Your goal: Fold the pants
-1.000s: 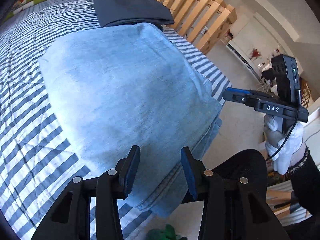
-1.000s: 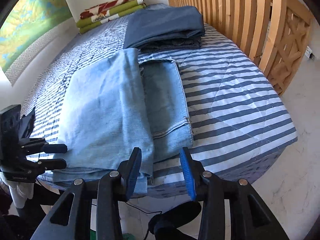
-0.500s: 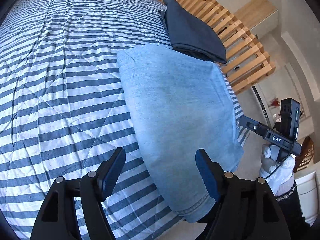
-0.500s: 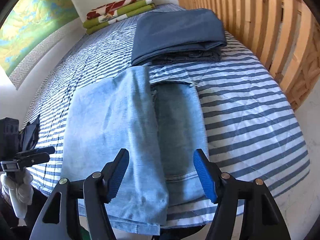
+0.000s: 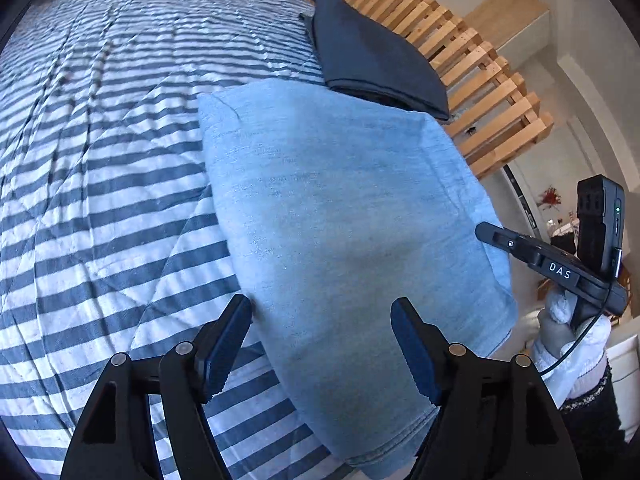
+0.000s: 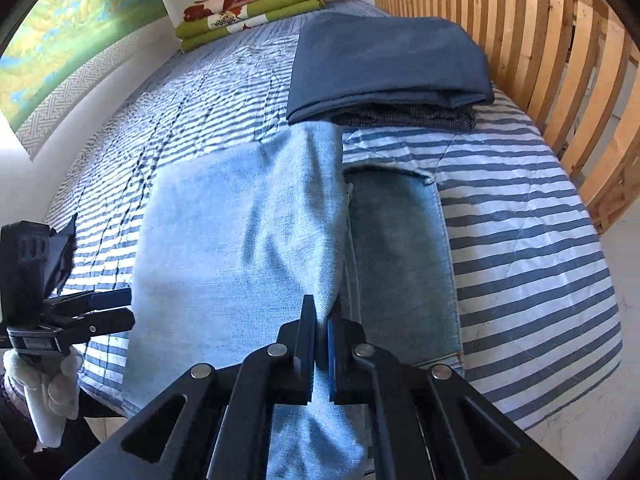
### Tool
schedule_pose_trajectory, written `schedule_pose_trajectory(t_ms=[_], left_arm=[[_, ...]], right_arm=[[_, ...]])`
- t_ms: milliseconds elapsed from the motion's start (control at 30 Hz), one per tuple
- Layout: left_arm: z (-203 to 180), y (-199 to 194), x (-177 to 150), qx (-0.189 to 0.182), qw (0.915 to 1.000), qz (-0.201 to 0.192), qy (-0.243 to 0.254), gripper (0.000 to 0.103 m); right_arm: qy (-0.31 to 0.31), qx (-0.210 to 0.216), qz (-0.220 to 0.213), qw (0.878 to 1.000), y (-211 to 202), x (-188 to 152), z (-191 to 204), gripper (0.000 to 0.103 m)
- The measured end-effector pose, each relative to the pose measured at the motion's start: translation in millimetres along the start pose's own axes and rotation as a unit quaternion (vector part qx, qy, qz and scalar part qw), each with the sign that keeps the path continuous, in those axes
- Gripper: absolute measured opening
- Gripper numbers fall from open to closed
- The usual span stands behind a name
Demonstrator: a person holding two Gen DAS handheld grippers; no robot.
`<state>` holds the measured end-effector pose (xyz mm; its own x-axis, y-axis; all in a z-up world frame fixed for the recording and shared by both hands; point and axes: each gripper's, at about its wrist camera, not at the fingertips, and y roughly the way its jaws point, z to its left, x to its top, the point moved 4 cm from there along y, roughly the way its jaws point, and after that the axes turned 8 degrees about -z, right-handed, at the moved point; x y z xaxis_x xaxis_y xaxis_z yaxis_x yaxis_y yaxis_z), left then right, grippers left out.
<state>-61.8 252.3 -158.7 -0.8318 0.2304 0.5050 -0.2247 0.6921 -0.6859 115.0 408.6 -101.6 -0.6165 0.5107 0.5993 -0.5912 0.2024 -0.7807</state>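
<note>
Light blue jeans (image 5: 340, 220) lie partly folded on the striped bed, near its foot edge. In the right wrist view the upper layer (image 6: 240, 240) covers the left part and a darker inner panel (image 6: 400, 260) shows at the right. My right gripper (image 6: 320, 320) is shut on the near end of that upper layer's right edge, with denim pinched between the pads. It also shows from the side in the left wrist view (image 5: 492, 234). My left gripper (image 5: 320, 320) is open above the jeans' near left part, with nothing between its pads. In the right wrist view it (image 6: 116, 308) sits at the jeans' left edge.
A folded dark blue pile (image 6: 384, 64) lies just beyond the jeans, touching their far end. A wooden slatted rail (image 6: 560, 60) borders the bed's right side. Folded green and red blankets (image 6: 248, 12) lie by the far wall. The striped bedspread (image 5: 100, 160) stretches left; floor (image 6: 592, 432) lies below the foot edge.
My right gripper has moved in over the jeans, opened wide and then shut on the upper layer's edge. My left gripper has opened wider, rolled and shifted toward the jeans' left edge.
</note>
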Motion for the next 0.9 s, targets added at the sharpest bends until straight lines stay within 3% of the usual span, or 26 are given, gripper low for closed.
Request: schedule_pose_trajectory(t_ms=[133, 233, 367, 433, 500, 600, 667, 733, 867, 900], left_arm=[[-31, 2, 7, -0.027, 0.9992, -0.016, 0.023, 0.075], [-51, 12, 4, -0.029, 0.9984, -0.012, 0.047, 0.075], [-65, 19, -1, -0.01, 0.9954, -0.012, 0.094, 0.075], [-62, 21, -1, 0.0, 0.9959, -0.008, 0.09, 0.075], [-61, 15, 2, 0.009, 0.9958, -0.018, 0.09, 0.075], [-65, -8, 12, 0.007, 0.9928, -0.064, 0.101, 0.074], [-75, -15, 19, -0.022, 0.99, -0.07, 0.121, 0.074], [-75, 2, 28, -0.041, 0.989, -0.044, 0.135, 0.074], [-35, 46, 5, -0.025, 0.9939, 0.049, 0.095, 0.07], [-33, 42, 1, -0.035, 0.9933, 0.036, 0.104, 0.071]], right_arm=[[-0.006, -0.074, -0.014, 0.997, -7, -3, -29, 0.004], [0.051, -0.043, 0.04, 0.997, 18, -27, -58, 0.006], [0.071, -0.026, 0.04, 0.996, 11, -17, -72, 0.015], [0.045, -0.053, -0.008, 0.998, -8, 5, -70, 0.019], [0.019, -0.04, -0.049, 0.998, -17, 29, -52, 0.023], [-0.04, -0.02, -0.049, 0.998, 0, 50, -17, 0.026], [-0.074, -0.018, -0.031, 0.997, 27, 57, -1, 0.026], [-0.09, -0.032, -0.017, 0.995, 54, 63, 3, 0.026], [-0.096, -0.027, -0.007, 0.995, 87, 64, -3, 0.032], [-0.098, -0.024, -0.011, 0.995, 88, 65, -4, 0.033]])
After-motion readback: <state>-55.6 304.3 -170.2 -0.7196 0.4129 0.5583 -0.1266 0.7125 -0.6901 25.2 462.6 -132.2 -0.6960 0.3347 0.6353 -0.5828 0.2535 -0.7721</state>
